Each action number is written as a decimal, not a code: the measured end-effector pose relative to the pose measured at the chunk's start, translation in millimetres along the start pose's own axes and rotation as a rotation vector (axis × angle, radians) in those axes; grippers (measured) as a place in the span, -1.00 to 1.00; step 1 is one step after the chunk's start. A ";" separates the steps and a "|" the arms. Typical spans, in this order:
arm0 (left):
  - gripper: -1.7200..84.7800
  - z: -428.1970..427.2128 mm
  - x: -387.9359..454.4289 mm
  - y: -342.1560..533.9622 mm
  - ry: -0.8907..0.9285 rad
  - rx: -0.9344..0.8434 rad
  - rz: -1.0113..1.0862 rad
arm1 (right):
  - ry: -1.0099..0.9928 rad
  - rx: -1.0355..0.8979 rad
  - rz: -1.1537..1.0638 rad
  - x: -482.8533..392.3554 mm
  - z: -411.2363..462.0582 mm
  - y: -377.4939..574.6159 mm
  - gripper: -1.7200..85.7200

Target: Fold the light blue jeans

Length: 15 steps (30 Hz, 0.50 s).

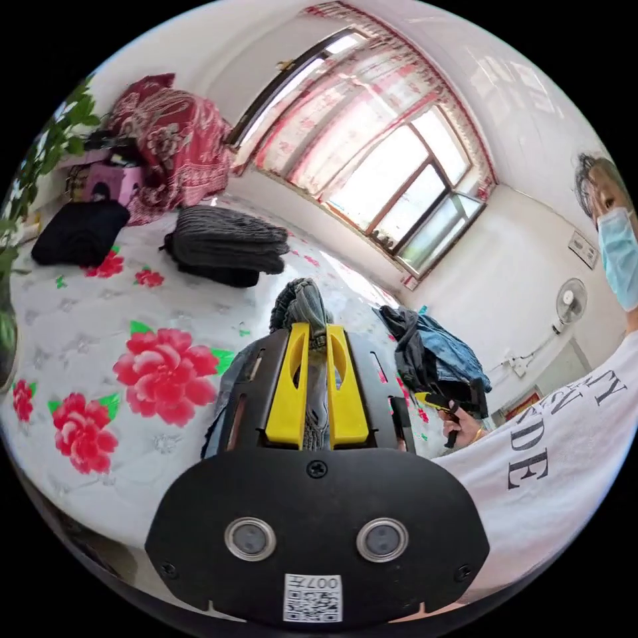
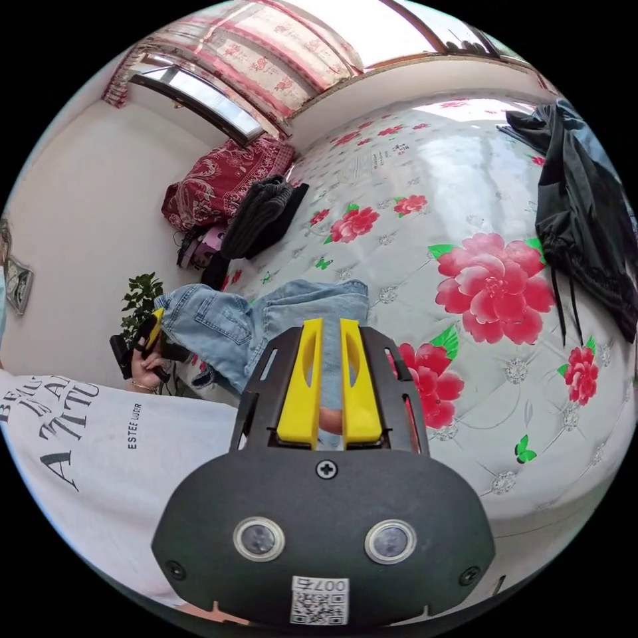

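Lying nearby, dark clothes heap (image 2: 585,219), folded grey knit (image 1: 229,246)

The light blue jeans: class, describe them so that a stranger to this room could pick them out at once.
Start at the flowered bed below the window. The light blue jeans hang over its near edge, pinched by both yellow-jawed grippers. They are pale denim with a back pocket, whereas the other clothes nearby are black or dark grey.

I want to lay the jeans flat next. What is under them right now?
Under the light blue jeans lies the flowered bedspread; the part they cover is hidden.
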<state>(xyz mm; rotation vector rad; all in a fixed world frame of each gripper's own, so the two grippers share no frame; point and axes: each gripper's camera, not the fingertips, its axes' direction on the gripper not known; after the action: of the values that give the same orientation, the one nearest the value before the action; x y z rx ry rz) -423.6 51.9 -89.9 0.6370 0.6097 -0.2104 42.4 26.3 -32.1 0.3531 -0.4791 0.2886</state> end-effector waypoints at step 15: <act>-0.85 46.0 121.6 -10.3 0.261 -0.131 0.292 | -0.201 -0.333 -1.041 -273.6 119.0 -24.0 -0.69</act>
<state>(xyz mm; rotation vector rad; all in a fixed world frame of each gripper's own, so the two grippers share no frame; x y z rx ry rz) -307.9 15.4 -137.6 0.6233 0.7657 0.1873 -228.7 -93.3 -74.9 0.2655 -0.4732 -0.8361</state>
